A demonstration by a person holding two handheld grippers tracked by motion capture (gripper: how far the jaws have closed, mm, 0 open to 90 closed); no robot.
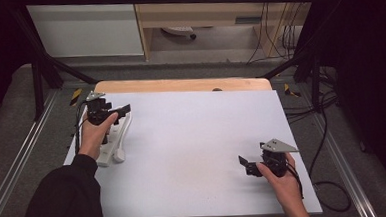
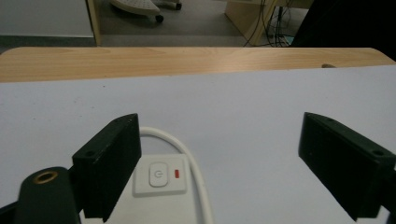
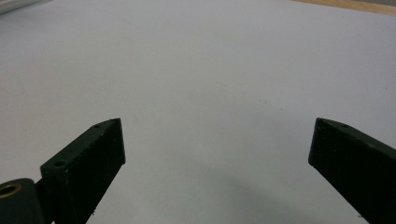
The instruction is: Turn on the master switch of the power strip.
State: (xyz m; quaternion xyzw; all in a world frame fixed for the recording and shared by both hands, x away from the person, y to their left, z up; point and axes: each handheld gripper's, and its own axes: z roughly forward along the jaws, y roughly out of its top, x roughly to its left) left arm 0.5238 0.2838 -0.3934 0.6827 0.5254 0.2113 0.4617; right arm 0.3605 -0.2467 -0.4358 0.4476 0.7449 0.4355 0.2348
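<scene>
A white power strip [image 1: 108, 152] lies along the left edge of the white table top [image 1: 192, 138], partly under the person's left hand. My left gripper [image 1: 117, 109] hovers over the strip's far end, open and holding nothing. In the left gripper view its jaws stand wide apart [image 2: 219, 126], and the strip's switch end [image 2: 161, 175], with a power button and a red light, sits by the left jaw. The strip's white cable [image 2: 189, 151] curves around that end. My right gripper [image 1: 245, 166] is near the front right, open [image 3: 217, 126] over bare table, far from the strip.
A wooden strip [image 1: 179, 84] runs along the table's far edge. Black frame posts [image 1: 38, 81] stand at the sides. Cables [image 1: 330, 181] lie on the floor to the right. A white plug [image 1: 119, 155] rests beside the power strip.
</scene>
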